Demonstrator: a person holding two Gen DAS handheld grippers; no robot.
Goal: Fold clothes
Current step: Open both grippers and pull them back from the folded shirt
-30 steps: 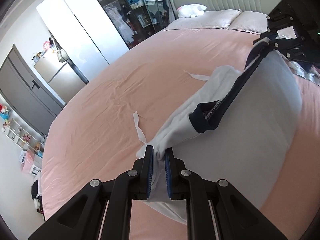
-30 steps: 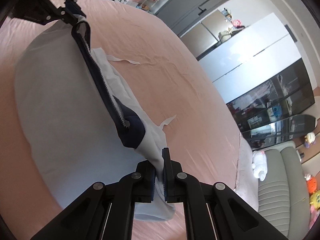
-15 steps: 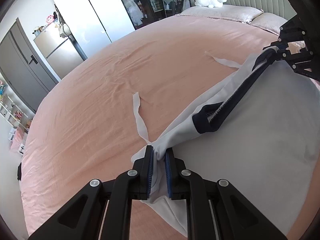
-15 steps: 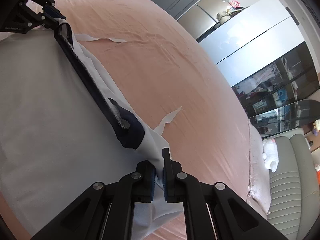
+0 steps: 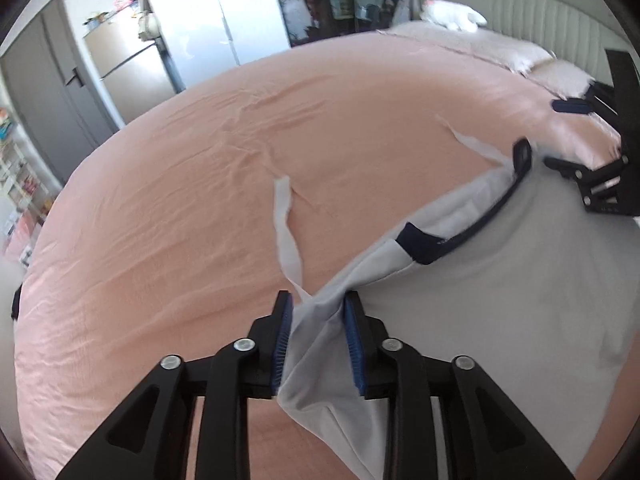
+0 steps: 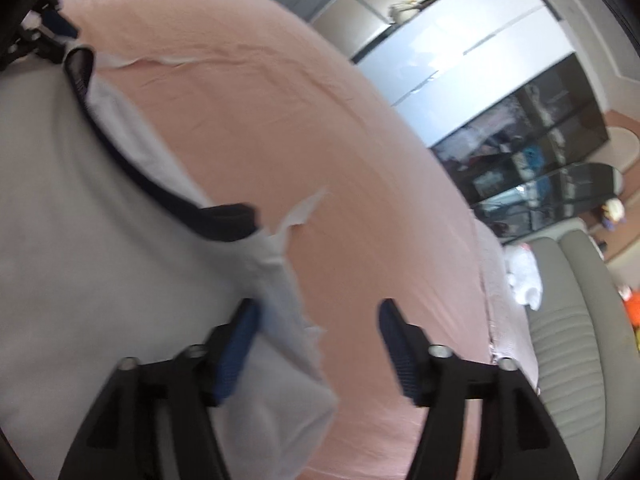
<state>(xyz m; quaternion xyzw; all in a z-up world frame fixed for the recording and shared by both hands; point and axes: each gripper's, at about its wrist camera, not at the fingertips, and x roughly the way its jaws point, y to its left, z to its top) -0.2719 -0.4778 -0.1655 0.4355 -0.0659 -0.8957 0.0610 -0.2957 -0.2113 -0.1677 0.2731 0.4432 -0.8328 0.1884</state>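
Opening just now, both tongs have let go of the garment. Left tongs (image 5: 318,320) spread a little, a bunched corner of the pale grey garment (image 5: 500,300) still sitting loose between the blue pads (image 5: 352,332). Right tongs (image 6: 316,340) spread wide, garment edge lying against the left pad only, bare sheet by the other. Garment lies flat on the pink bed (image 5: 180,200), navy trim (image 5: 472,228) running along its folded edge, white ties (image 5: 286,232) trailing onto the sheet. Pillows (image 5: 472,48) and padded headboard (image 5: 540,4) at far end; wardrobe (image 6: 472,40) beyond the bed.
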